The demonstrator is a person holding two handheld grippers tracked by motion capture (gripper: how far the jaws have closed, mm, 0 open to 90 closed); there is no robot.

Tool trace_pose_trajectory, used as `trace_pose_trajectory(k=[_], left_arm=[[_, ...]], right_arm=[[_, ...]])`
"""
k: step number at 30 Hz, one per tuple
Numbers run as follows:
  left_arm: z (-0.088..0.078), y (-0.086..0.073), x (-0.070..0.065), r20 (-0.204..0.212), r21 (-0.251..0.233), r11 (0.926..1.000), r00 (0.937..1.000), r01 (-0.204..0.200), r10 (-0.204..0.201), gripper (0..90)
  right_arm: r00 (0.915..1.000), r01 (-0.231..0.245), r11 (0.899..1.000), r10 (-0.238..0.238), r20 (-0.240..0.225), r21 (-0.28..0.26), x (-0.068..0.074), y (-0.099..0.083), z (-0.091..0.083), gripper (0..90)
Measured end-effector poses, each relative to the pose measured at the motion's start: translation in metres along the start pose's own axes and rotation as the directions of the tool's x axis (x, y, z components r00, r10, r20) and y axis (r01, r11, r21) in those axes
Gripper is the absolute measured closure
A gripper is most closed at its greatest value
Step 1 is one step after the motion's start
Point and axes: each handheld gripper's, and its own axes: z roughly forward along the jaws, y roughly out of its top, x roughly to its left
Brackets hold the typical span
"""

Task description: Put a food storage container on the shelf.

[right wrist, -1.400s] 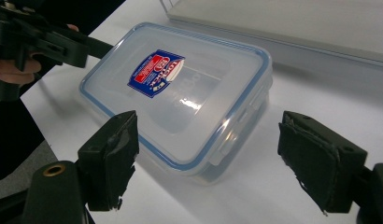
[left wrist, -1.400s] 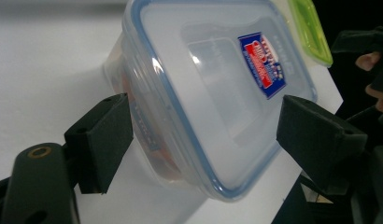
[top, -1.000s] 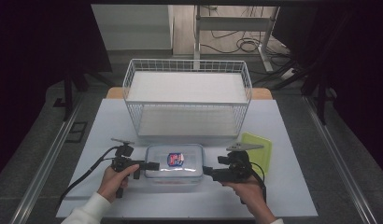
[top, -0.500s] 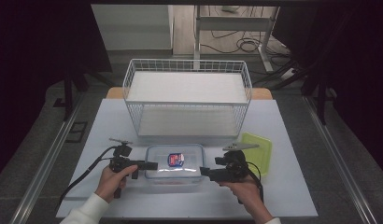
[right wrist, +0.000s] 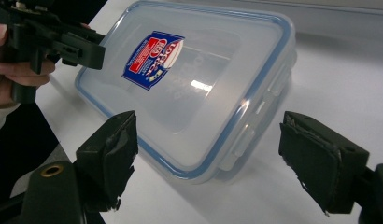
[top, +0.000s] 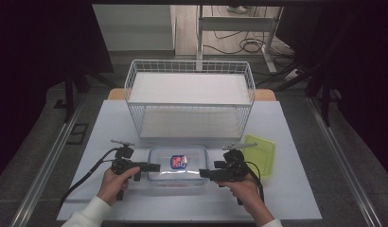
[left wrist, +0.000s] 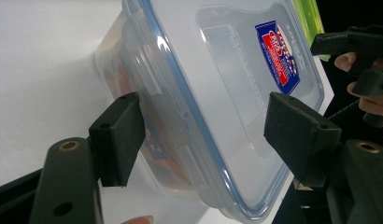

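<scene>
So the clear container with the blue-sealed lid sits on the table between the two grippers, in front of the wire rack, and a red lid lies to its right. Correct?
Not quite: the loose lid is yellow-green, not red, as the high view shows. The rest holds: the clear container with its blue-sealed lid sits on the table between the left gripper and the right gripper, in front of the wire rack.

- The lidded food container (top: 178, 166) lies on the table (top: 296, 198), between the left gripper (top: 154, 167) and right gripper (top: 204, 174).
- Its short ends sit between each gripper's fingers (pads not pressing).
- A loose lid (top: 260, 154) lies beyond the right fingers.
- The wire basket (top: 189, 104) stands behind the container.
</scene>
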Motion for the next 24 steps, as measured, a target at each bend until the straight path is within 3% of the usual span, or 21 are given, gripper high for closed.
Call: trace_pose_trajectory(k=[9, 16, 19, 24], left_arm=[[0.000, 0.000, 0.000, 0.003, 0.004, 1.0000, 1.0000, -0.008, 0.008, 29.4], [0.000, 0.000, 0.000, 0.003, 0.005, 0.9999, 0.9999, -0.010, 0.010, 29.4], [0.000, 0.000, 0.000, 0.003, 0.005, 0.9999, 0.9999, -0.011, 0.011, 29.3], [0.000, 0.001, 0.001, 0.004, 0.005, 0.9999, 0.9999, -0.012, 0.012, 29.3]], right_arm=[[0.9960, -0.089, 0.995, 0.089, 0.002, 0.054, -0.008, 0.003, 0.016, 20.5], [0.9897, -0.143, 0.988, 0.143, 0.004, 0.064, -0.014, 0.006, 0.027, 20.3], [0.9799, -0.195, 0.978, 0.198, -0.026, 0.078, -0.018, 0.008, 0.035, 20.0], [0.9694, -0.233, 0.969, 0.238, -0.060, 0.082, -0.023, 0.011, 0.041, 20.7]])
